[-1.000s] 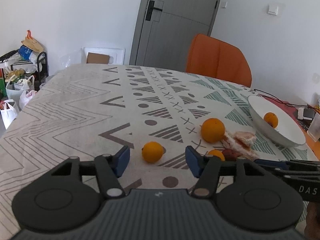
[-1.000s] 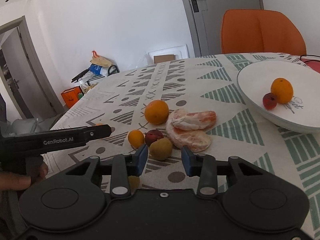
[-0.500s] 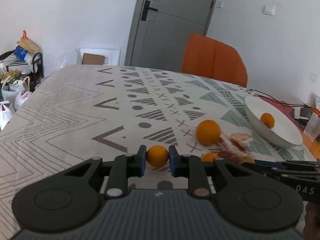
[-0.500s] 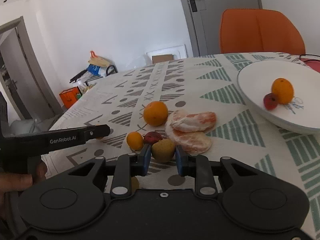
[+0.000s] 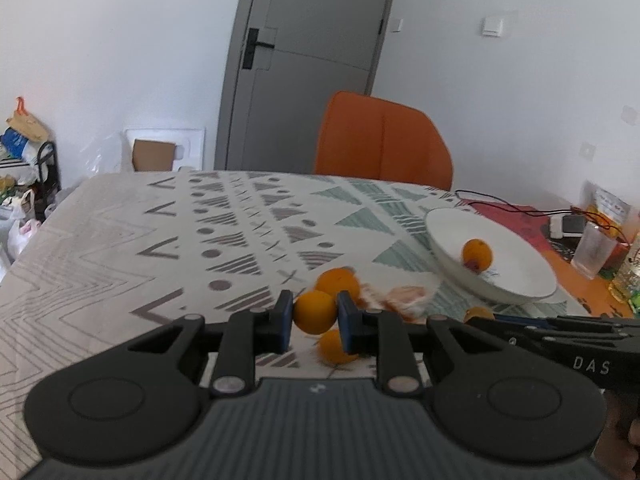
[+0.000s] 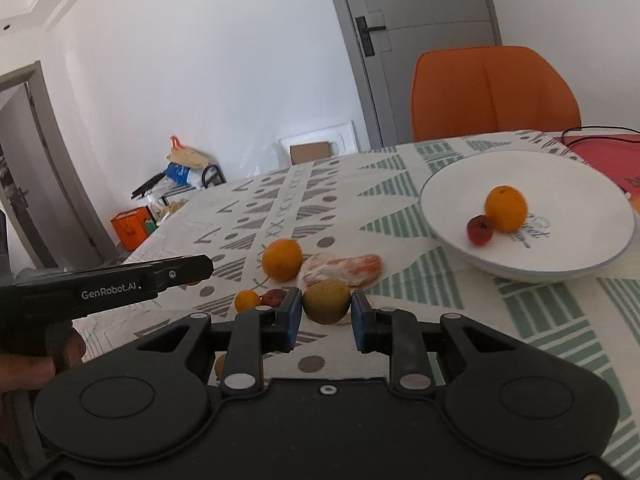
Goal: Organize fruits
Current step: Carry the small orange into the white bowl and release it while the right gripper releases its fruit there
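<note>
My left wrist camera looks forward and slightly down along its fingers, low over the patterned table point(image 5: 120, 248), facing the grey door point(image 5: 312, 64); my right wrist camera sits beside it, angled likewise, close to the fruit; both views share the white bowl point(image 5: 516, 288) point(image 6: 560, 268) and orange chair point(image 5: 384, 144) point(image 6: 496, 92).

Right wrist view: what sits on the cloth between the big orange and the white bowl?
In the right wrist view, the peeled orange segments lie between the big orange and the white bowl; past them toward the bowl is only bare tablecloth.
</note>
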### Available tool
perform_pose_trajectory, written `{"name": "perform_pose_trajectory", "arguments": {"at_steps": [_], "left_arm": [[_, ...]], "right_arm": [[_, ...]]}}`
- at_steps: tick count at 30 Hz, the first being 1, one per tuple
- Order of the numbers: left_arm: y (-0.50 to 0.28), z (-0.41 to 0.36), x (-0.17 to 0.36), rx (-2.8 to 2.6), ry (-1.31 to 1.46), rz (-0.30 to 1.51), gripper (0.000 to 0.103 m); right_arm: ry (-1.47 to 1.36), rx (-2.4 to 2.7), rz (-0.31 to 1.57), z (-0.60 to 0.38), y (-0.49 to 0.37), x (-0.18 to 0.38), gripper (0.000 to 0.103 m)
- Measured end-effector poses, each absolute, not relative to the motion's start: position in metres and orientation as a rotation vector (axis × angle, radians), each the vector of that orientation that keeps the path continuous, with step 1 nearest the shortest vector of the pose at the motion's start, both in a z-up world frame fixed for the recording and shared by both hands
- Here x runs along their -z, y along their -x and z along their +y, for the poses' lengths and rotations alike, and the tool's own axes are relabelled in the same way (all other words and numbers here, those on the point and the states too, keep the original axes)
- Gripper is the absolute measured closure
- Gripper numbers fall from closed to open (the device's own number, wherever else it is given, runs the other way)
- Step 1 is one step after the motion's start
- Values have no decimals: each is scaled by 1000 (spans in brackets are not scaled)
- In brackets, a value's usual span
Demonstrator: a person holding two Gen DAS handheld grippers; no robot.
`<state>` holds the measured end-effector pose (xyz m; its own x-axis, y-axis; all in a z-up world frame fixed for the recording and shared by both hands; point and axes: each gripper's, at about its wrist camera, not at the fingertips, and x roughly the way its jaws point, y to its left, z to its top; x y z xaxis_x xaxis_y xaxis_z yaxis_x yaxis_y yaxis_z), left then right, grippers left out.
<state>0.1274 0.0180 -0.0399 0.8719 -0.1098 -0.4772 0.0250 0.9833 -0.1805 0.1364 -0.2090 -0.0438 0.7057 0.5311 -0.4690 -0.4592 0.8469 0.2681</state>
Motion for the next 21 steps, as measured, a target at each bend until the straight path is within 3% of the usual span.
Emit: {"name": "perform_pose_trajectory", "arguments": {"at_steps": [21], "left_arm": [[-127,-35,17,169,139,450,81]], "right_arm": [[-188,-487,490,-263,-124,32,78]]}}
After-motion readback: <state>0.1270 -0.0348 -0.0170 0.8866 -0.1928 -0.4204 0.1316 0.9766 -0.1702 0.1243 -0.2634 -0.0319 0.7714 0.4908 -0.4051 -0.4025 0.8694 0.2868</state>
